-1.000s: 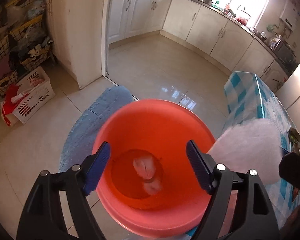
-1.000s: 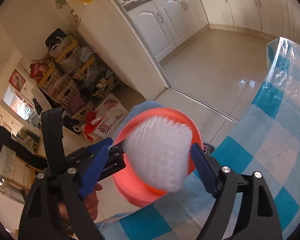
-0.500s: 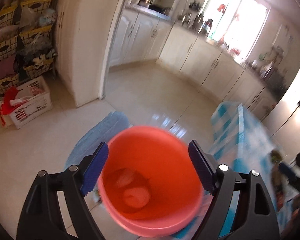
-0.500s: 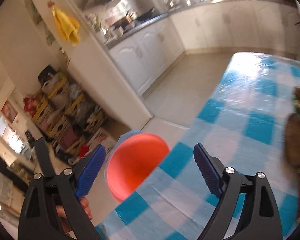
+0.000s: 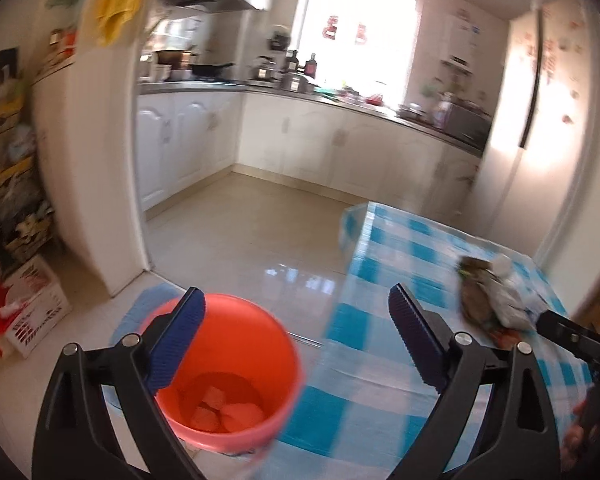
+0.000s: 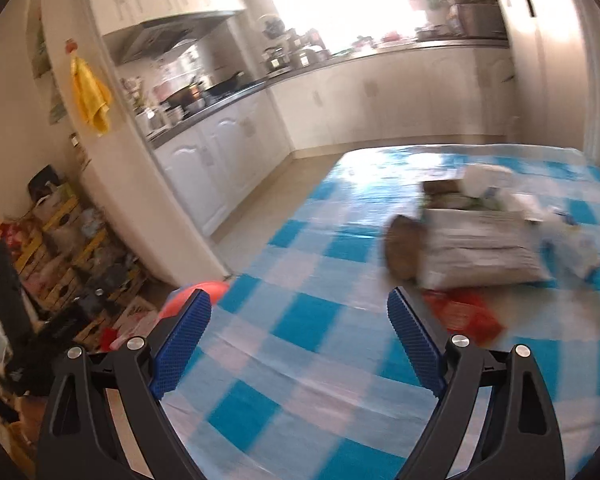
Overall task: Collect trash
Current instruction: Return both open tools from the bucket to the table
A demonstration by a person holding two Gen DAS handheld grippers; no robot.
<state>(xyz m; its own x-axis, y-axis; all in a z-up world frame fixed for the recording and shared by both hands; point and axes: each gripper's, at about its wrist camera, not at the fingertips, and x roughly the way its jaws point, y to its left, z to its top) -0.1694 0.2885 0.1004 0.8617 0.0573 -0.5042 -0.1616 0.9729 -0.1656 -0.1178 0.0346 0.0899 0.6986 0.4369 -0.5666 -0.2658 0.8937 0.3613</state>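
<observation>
An orange bucket (image 5: 236,364) stands on the floor beside the table's near corner, with several crumpled pieces in its bottom (image 5: 228,408). My left gripper (image 5: 296,344) is open and empty above its right rim. My right gripper (image 6: 300,340) is open and empty over the blue checked tablecloth (image 6: 292,328). A pile of trash (image 6: 476,240) lies on the table ahead of it: a white bag, a brown round piece and a red wrapper (image 6: 464,316). The pile also shows in the left wrist view (image 5: 492,296). Only the bucket's rim (image 6: 216,290) shows in the right wrist view.
White kitchen cabinets (image 5: 300,140) line the far wall. A white pillar (image 5: 96,168) stands left. Stacked baskets (image 6: 60,256) and a white crate (image 5: 32,300) sit on the floor at left. A blue mat (image 5: 140,308) lies under the bucket.
The white wad that my right gripper held a second ago is gone from it; the gripper has swung right over the table toward the pile. The left camera has tilted up and right.
</observation>
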